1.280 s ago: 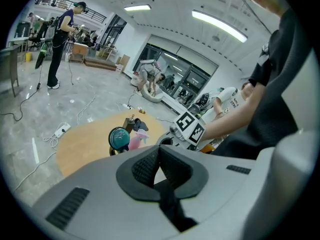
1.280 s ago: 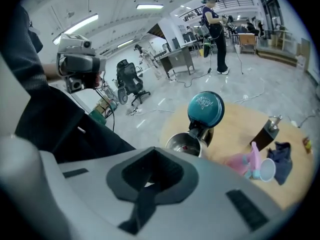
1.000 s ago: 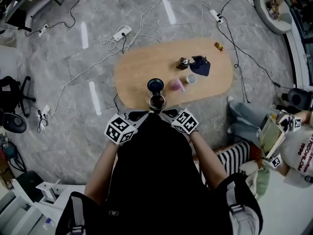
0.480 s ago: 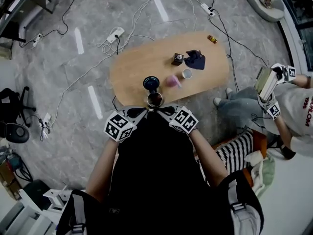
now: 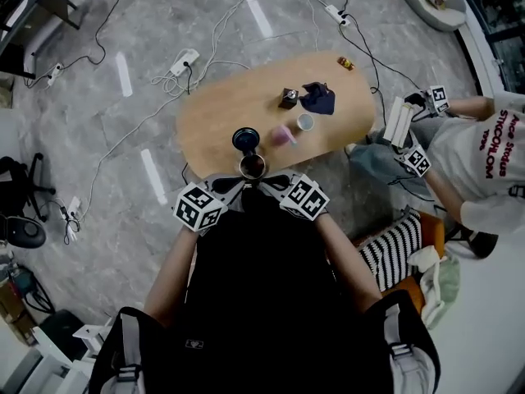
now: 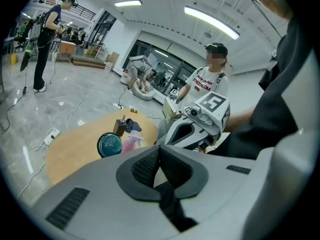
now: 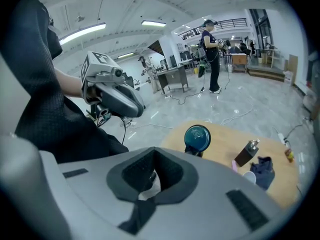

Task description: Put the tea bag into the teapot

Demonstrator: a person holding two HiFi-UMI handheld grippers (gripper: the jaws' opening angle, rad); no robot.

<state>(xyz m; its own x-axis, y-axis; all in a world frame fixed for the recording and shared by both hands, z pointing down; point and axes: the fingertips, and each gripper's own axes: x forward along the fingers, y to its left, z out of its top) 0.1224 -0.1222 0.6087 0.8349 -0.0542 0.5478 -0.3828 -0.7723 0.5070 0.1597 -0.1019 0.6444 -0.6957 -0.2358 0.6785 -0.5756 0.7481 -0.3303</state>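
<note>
Shifted up and left in the head view since a second ago, the oval wooden table now sits beside a seated person who has come fully into frame at right, red lettering on the white shirt too small to read cleanly. The open-topped teapot stands at the table's near edge, its blue lid just behind, then a pink item, a white cup, a dark cloth and a small dark box; no tea bag can be told for certain. Black-and-white square markers cover the cubes of the left gripper and right gripper, held near each other above the teapot. From the left gripper view, that gripper's pads meet with nothing between them; only here does a standing person show at far left, with the right gripper's marker cube facing the lens. From the right gripper view, its own pads are likewise pressed together and empty, and the lid shows a pale emblem, illegible.
</note>
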